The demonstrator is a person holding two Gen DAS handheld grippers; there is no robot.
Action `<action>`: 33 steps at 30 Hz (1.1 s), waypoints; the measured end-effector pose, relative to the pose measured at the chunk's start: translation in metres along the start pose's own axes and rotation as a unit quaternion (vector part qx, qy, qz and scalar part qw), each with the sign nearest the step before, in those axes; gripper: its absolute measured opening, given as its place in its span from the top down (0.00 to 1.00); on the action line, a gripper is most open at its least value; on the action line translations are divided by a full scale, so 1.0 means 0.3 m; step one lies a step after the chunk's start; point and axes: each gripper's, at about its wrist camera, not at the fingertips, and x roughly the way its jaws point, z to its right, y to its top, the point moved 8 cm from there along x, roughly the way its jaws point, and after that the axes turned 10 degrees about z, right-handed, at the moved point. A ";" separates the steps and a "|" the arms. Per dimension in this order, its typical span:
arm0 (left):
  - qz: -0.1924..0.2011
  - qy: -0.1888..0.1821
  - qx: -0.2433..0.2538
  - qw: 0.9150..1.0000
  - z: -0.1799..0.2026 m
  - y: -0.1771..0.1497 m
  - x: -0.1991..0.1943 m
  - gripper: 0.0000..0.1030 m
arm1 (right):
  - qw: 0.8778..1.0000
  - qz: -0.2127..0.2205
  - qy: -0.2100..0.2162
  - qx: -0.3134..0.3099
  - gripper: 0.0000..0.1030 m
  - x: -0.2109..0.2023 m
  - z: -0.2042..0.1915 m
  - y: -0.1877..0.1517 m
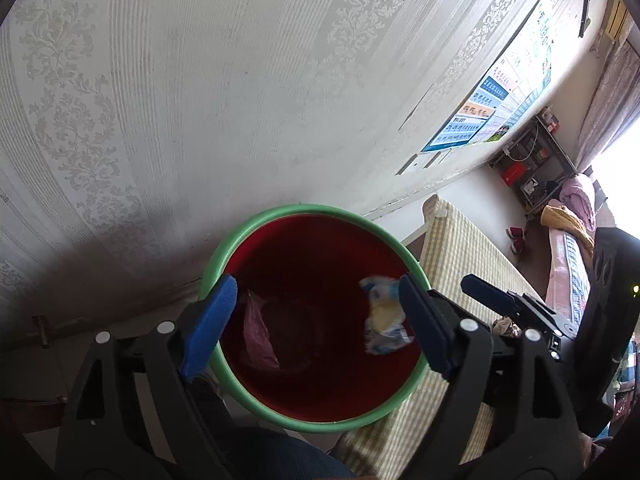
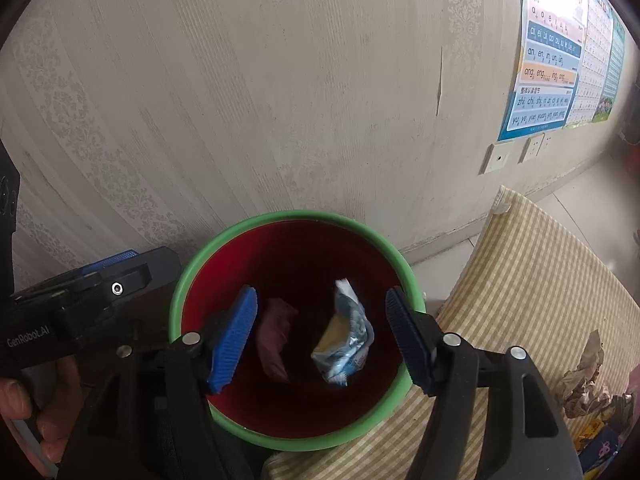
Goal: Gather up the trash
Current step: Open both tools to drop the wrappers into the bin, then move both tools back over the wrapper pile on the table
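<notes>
A red bin with a green rim [image 1: 256,220] [image 2: 224,236] stands against the wall. A blue-and-yellow snack wrapper [image 1: 384,320] [image 2: 344,340] is in mid-air inside the bin mouth, touching no finger. A pink wrapper [image 1: 258,340] [image 2: 276,336] lies in the bin. My left gripper [image 1: 320,324] is open over the bin, empty. My right gripper [image 2: 324,340] is open over the bin, empty; it also shows in the left wrist view [image 1: 504,300].
A yellow checked cloth [image 1: 464,248] [image 2: 552,280] covers a surface right of the bin. Crumpled brown paper [image 2: 588,380] and other litter lie on it at the right. Wall sockets [image 2: 500,156] and a chart [image 2: 548,60] are on the wall.
</notes>
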 end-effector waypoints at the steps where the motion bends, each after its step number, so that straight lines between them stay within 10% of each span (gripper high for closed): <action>1: 0.001 0.003 -0.002 1.000 -0.006 -0.001 -0.004 0.16 | 1.000 -0.001 -0.001 -0.001 0.32 -0.002 -0.003 -0.005; 13: 0.011 0.009 0.002 1.000 0.007 -0.022 -0.107 0.06 | 0.999 0.021 -0.034 0.024 0.22 -0.164 0.048 -0.037; 33: -0.005 -0.068 0.089 0.994 0.458 -0.212 -0.231 0.05 | 0.982 0.074 -0.134 0.113 0.18 -0.641 0.400 -0.250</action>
